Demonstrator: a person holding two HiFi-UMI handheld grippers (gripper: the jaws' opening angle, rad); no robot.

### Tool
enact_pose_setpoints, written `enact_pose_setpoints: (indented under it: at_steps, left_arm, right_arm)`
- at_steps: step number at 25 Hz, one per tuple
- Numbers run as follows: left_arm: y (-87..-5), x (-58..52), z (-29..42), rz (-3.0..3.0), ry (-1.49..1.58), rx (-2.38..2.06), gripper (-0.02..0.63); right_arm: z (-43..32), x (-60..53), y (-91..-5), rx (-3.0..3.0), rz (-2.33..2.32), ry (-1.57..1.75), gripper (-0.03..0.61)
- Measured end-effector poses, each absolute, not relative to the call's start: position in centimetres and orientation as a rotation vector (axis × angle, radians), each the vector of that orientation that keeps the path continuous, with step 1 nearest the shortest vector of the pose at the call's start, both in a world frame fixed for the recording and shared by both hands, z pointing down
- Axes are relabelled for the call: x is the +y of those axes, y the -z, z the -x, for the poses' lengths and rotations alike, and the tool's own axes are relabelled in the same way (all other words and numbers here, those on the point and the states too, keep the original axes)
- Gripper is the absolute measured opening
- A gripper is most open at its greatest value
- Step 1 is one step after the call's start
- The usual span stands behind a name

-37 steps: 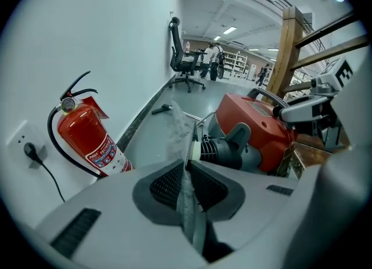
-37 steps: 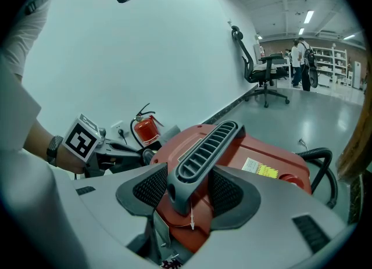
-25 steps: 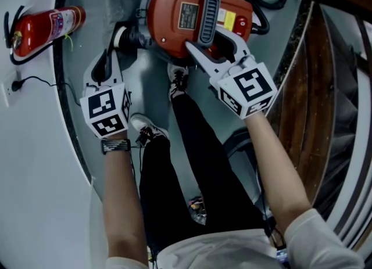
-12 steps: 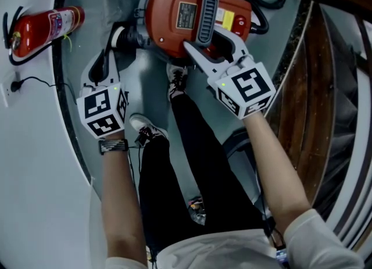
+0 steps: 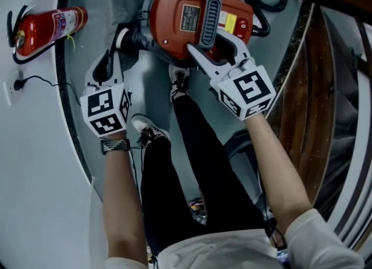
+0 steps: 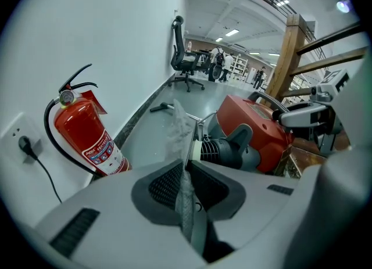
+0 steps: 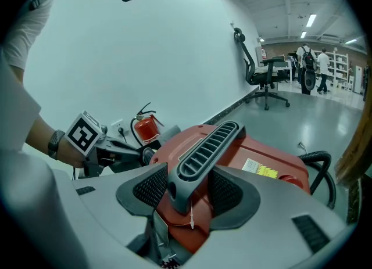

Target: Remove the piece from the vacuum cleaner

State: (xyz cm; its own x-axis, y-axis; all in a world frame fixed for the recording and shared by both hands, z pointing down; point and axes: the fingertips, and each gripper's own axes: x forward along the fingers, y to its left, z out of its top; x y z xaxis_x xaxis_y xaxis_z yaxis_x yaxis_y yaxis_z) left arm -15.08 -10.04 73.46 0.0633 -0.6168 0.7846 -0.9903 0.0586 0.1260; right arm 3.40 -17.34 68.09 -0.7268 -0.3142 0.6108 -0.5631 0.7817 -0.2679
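**Bracing the machine, pinching the piece.** A person steadies a red vacuum cleaner (image 5: 171, 32) on the floor, upper centre of the head view, with the right tongs (image 5: 210, 41) clamped on its ribbed grey handle (image 5: 209, 12). The left tongs (image 6: 187, 175) pinch a thin grey piece (image 6: 185, 207). The piece runs up from between the pads toward the hose connector (image 6: 226, 149) on the machine's left side. Those jaws have just been easing apart, with the piece between them.

The step appears to be pulling the piece free. It likely goes best with a firmer pinch low on the piece and a straight pull away from the connector, while the right tongs brace the body against sliding.

Room is tight. A fire extinguisher (image 5: 46, 27) and the white wall (image 5: 35, 163) close off the left of the frame, and a wooden railing (image 5: 317, 58) closes off the right. The person's shoes (image 5: 177, 82) stand just below the machine. Open floor (image 5: 142, 76) lies between the left tongs and the shoes, below the connector.
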Motion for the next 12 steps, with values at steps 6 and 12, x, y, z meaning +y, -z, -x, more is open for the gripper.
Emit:
enact_pose_setpoints:
  at_steps: [6,12]
  left_arm:
    - [-72.9,-11.5,14.7,-1.744,-0.647,-1.536,0.109]
    - [-72.4,-14.1,14.5,-1.775,-0.659,-1.508,0.127]
  right_arm:
    - [-3.3,-17.3,-68.1,-2.421,-0.665,-0.578,0.219]
    - [-3.3,-17.3,-68.1,-2.42,-0.669,-0.574,0.219]
